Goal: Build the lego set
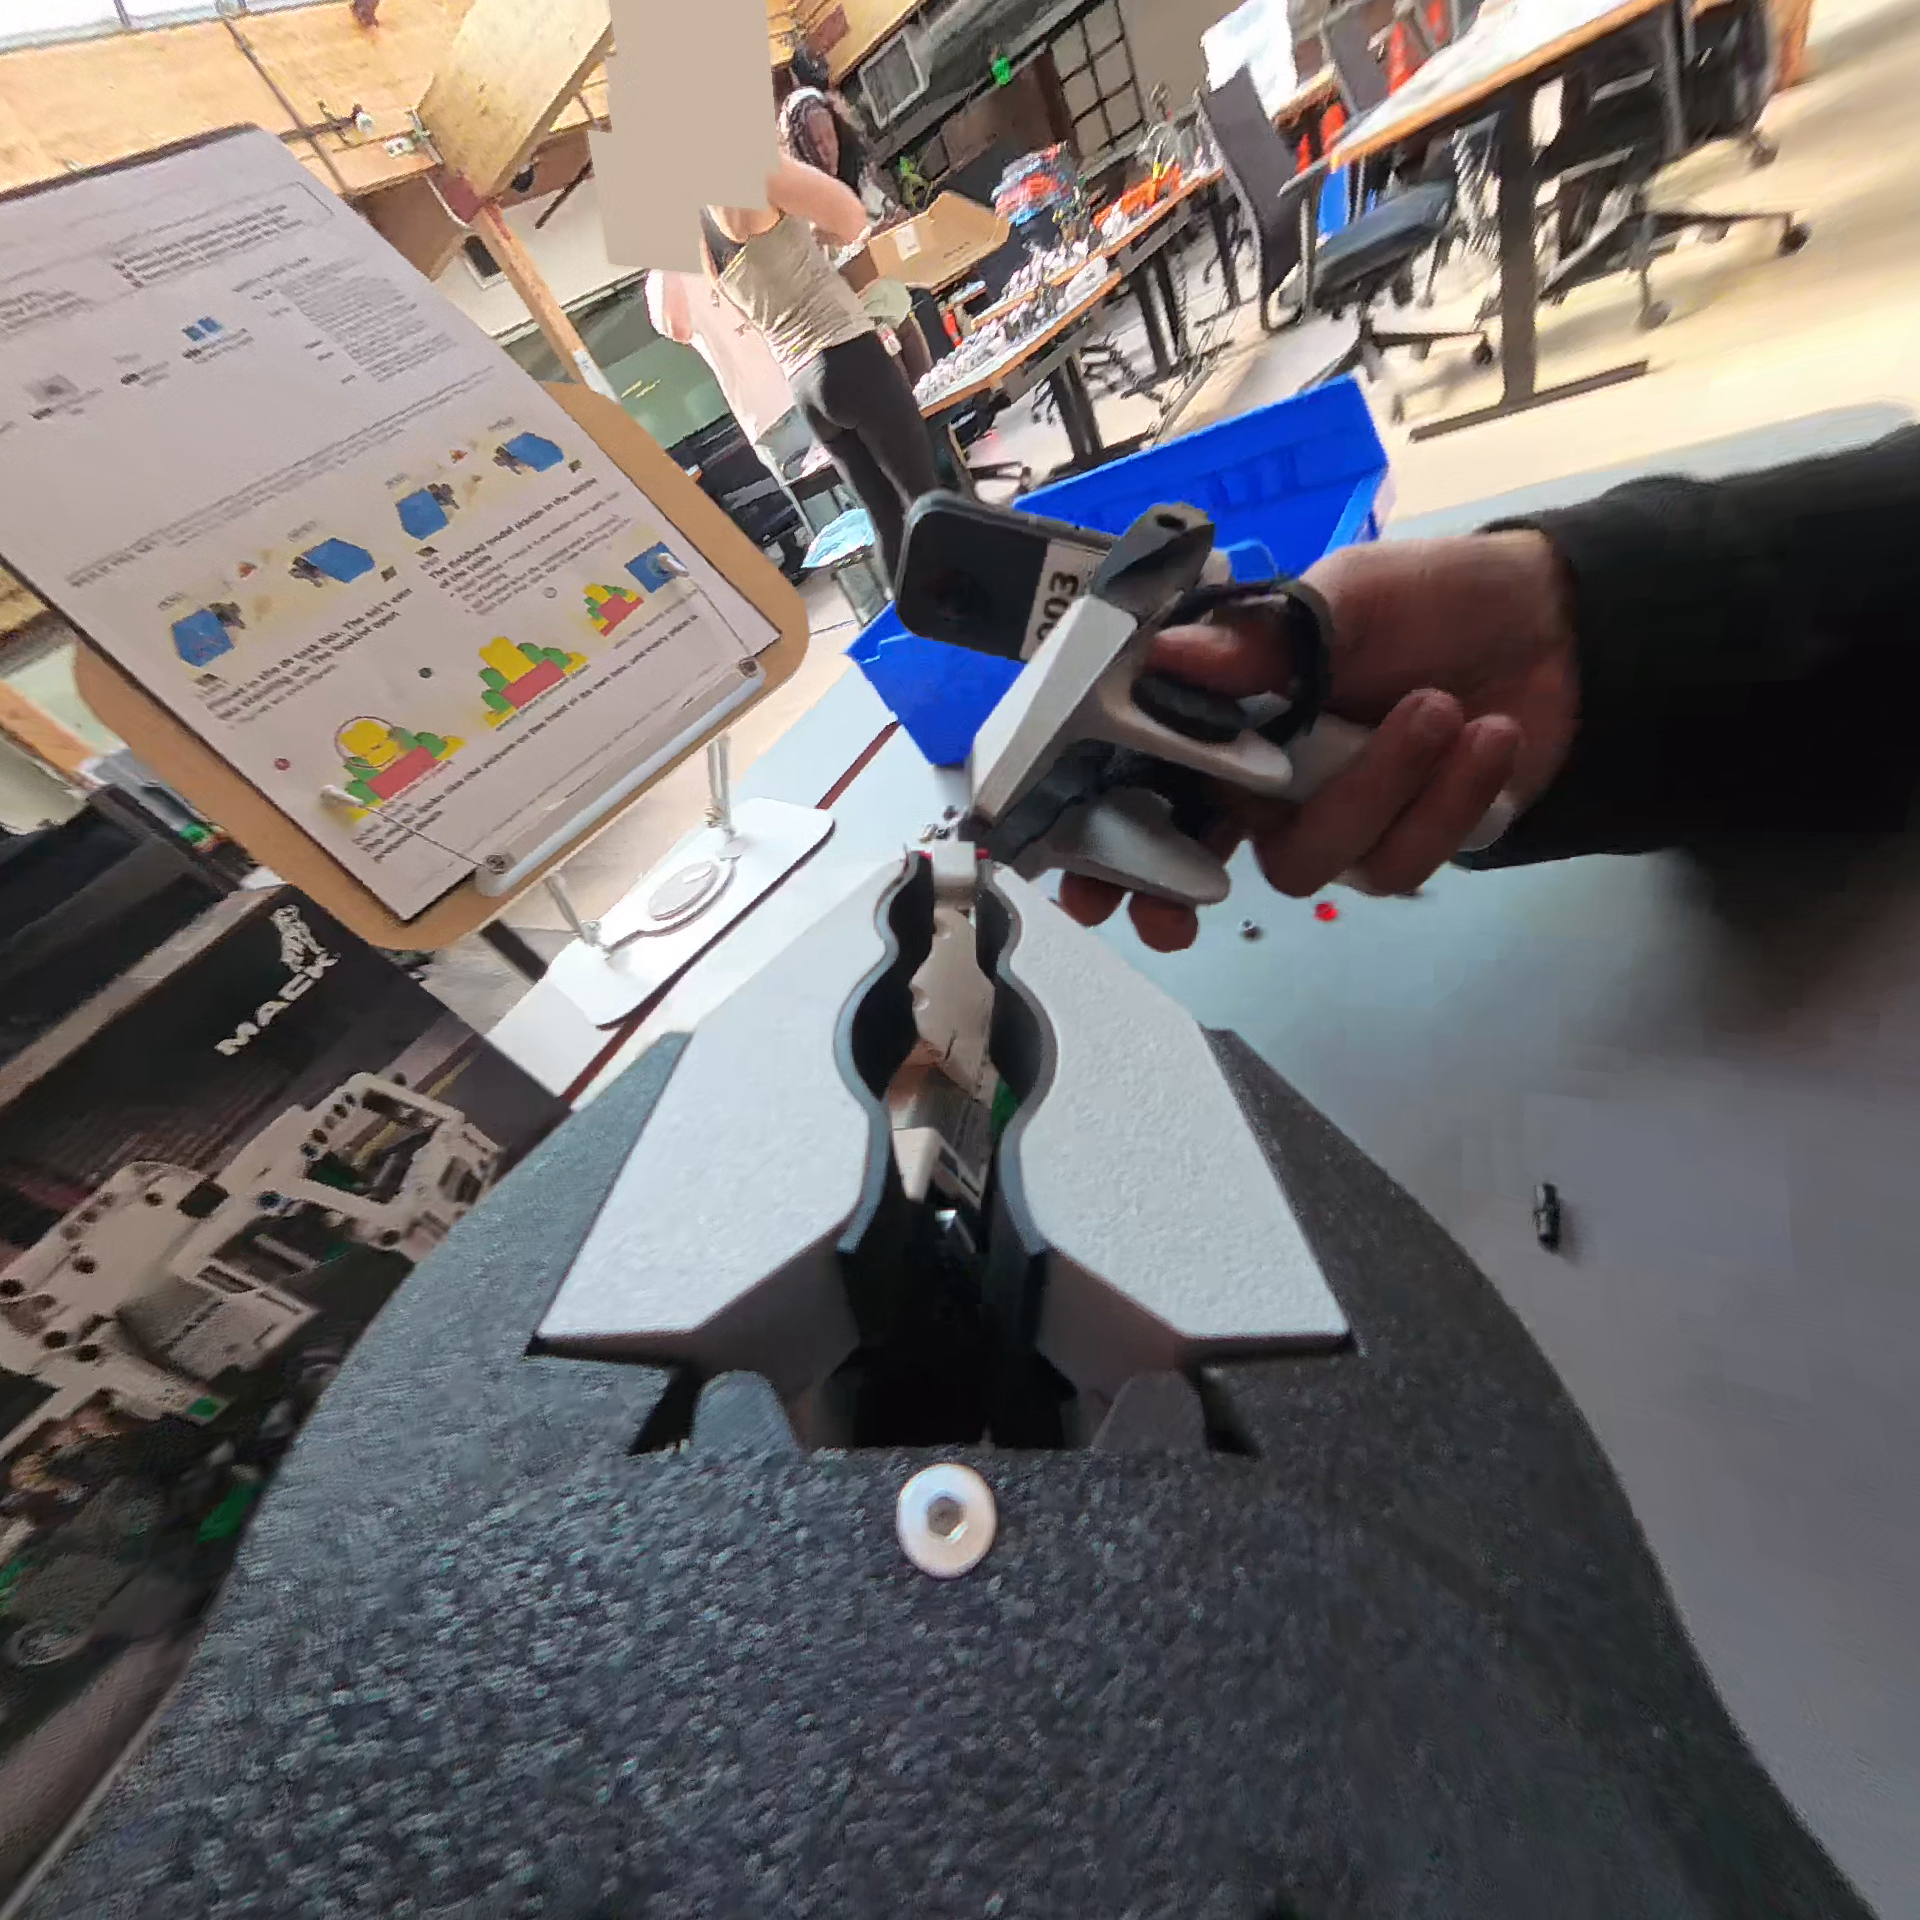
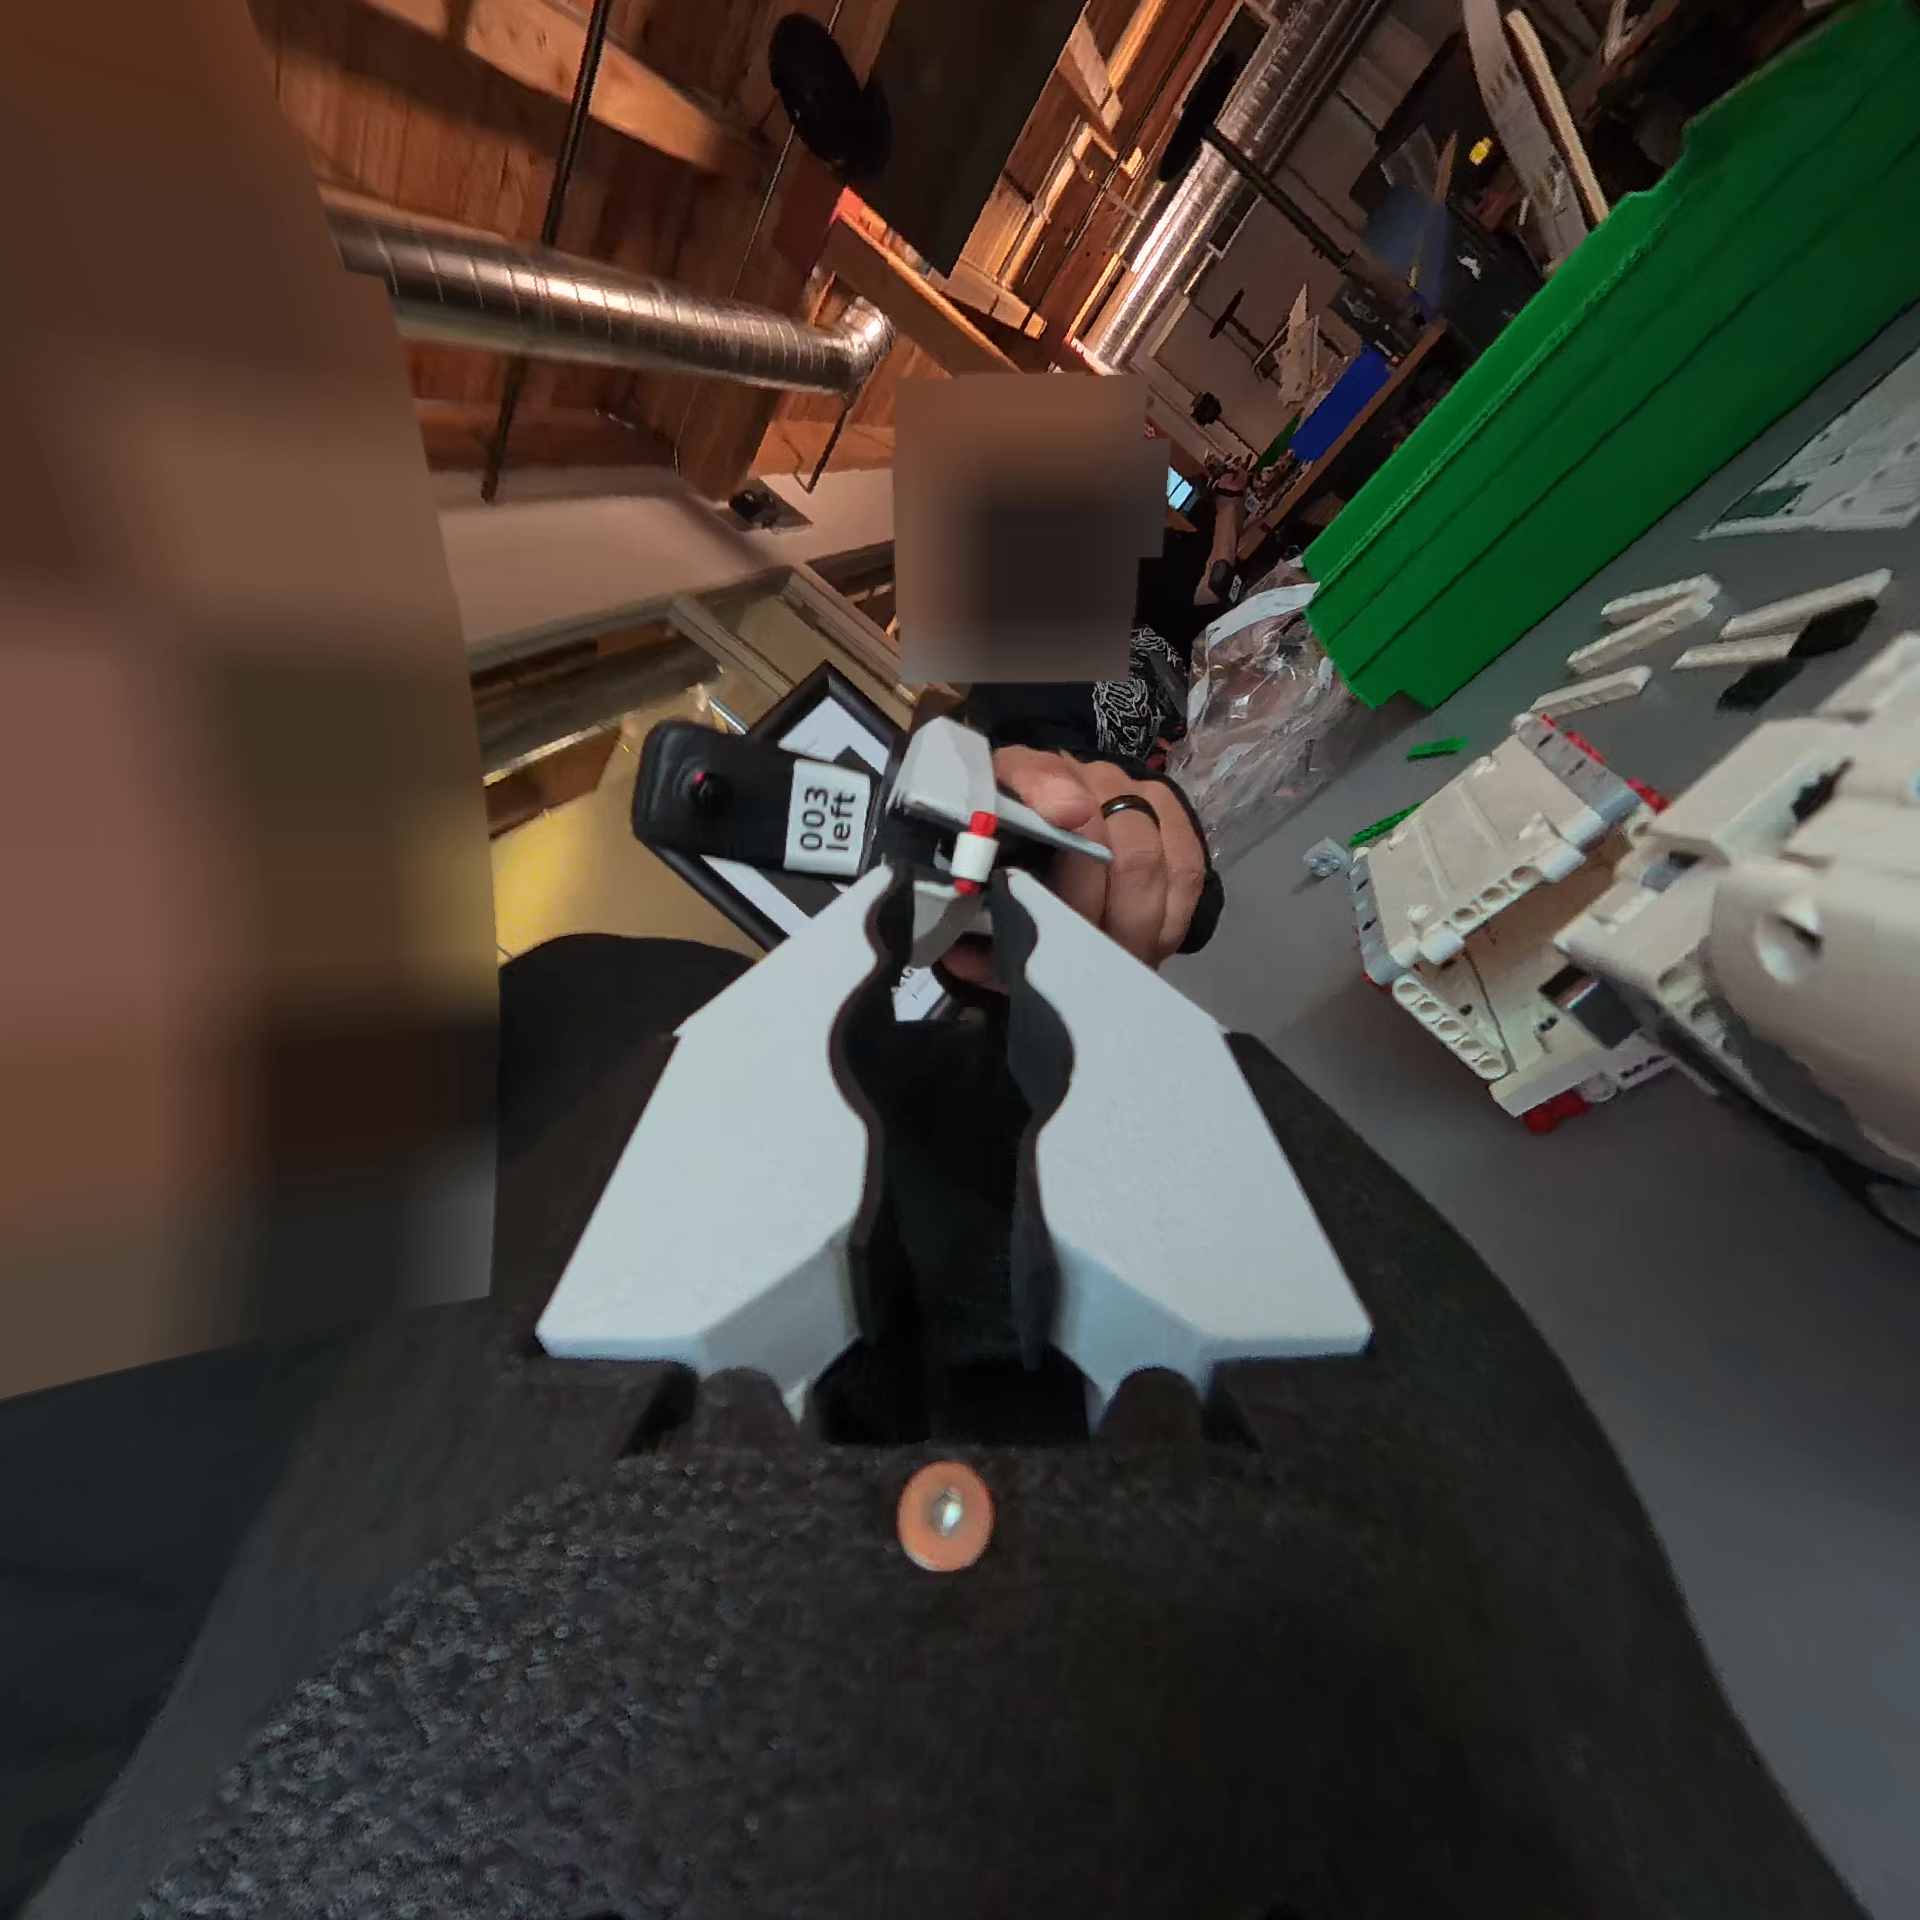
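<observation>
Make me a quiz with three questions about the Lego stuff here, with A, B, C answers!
1. Where is the white truck model?
A. on the grey table
B. on the floor
C. on a chair

2. What colour are the ends of the small white piece?
A. blue
B. yellow
C. red

3. What is happening to the small white piece?
A. it lies flat on the table
B. a gripper holds it up in the air
C. it is stuck on the truck model

Answers:
1 A: the white truck model rests on the grey table.
2 C: the small white piece shows red at both ends.
3 B: it sits between the fingers of the left gripper, above the table.
</observation>
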The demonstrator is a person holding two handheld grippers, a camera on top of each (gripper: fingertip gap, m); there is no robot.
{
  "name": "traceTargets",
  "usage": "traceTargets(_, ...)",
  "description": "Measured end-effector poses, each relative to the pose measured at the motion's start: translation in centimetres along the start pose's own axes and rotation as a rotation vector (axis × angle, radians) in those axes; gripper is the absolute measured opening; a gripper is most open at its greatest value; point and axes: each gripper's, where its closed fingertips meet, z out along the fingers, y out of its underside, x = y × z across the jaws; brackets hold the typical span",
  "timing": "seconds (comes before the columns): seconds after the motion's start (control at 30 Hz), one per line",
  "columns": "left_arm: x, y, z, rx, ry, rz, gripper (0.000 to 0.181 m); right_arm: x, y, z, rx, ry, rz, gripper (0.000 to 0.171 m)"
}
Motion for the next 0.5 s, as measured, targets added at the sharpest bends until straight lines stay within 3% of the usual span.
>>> traceTargets(0.03, 0.1, -0.2, -0.2, 0.027, 0.038, -0.058, 0.004, -0.4, 0.0, -0.1, -0.024, 0.009, -0.082, 0.018)
traceTargets(0.23, 1.6, -1.2, -1.1, 0.162, 0.280, -0.329, 0.005, -0.6, 0.5, -0.9, -0.127, 0.227, -0.772, 0.022)
traceTargets(0.5, 3.2, -1.5, -1.2, 0.184, 0.369, -0.346, 0.005, -1.4, 2.3, -0.4, -0.191, 0.163, -0.855, 0.019)
